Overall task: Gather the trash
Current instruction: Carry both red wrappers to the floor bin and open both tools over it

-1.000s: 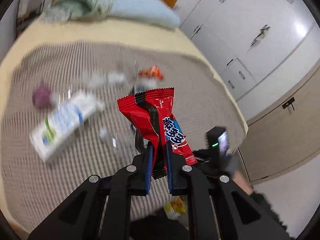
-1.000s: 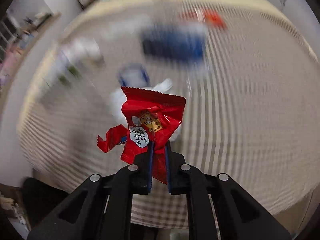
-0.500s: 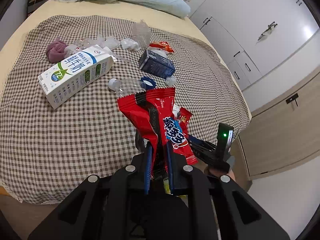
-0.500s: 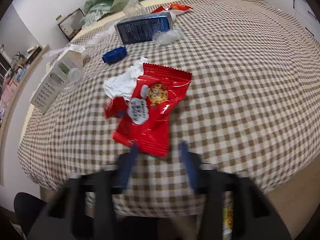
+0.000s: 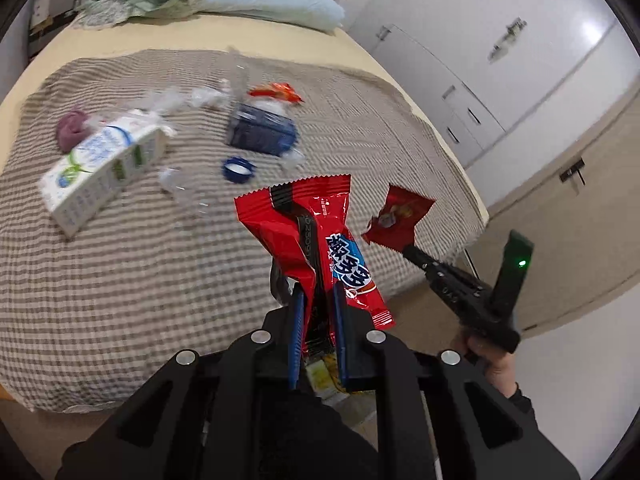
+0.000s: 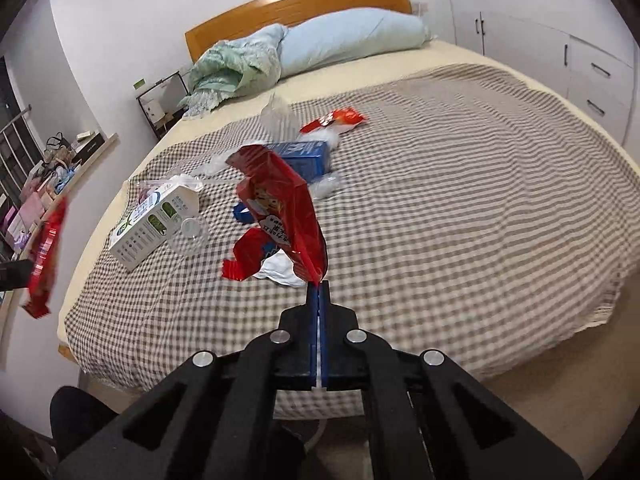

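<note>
Above the blurred bed (image 6: 460, 208), each claw is clamped on a red wrapper, both partly hidden.

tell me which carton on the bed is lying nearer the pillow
The dark blue carton. It lies further up the checked blanket towards the pillow; the white milk carton lies lower down, near the bed's left edge.

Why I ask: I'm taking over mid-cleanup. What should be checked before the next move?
1. Left gripper shut on red snack wrapper: ok.
2. Right gripper shut on red cookie wrapper: ok, though only by a corner.
3. Both wrappers lifted clear of the checked blanket: ok.
4. Trash container within reach: cannot tell.
5. Blanket free of trash: not ok; milk carton and blue carton lie on it.
</note>
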Tool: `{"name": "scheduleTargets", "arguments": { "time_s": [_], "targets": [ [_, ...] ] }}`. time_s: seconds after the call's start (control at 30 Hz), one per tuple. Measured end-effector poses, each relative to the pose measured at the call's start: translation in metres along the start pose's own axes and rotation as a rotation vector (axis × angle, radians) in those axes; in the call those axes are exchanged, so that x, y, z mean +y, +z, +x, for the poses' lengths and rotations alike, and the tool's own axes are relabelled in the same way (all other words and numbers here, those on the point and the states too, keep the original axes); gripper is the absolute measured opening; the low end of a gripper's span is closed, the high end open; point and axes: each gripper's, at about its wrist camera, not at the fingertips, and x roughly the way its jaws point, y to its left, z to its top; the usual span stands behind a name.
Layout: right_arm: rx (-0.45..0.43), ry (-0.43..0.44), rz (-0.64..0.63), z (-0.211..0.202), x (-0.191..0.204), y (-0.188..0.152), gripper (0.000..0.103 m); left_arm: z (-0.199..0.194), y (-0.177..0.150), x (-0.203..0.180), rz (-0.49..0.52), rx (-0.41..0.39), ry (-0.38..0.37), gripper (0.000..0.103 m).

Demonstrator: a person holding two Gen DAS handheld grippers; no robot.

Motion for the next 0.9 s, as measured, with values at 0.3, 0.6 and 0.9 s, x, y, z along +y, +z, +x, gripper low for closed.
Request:
{"name": "scheduleTargets", "arguments": {
  "time_s": [0.3, 0.6, 0.9],
  "targets": [
    [0.091, -0.106, 0.108, -0.034, -0.086, -0.106, 0.001, 0.149, -0.077, -0.094, 0.14, 0.3, -0.048, 0.011],
    [0.387, -0.231, 0.387, -0.004, -0.172, -0.283, 0.001, 0.34, -0.177, -0.142, 0.176, 0.7, 0.074, 0.013],
    [0.609, -0.258, 0.458, 0.056, -0.185, -0.366, 0.001, 0.413, -0.228, -0.119, 0.128, 0.782, 0.253, 0.07]
  ]
}}
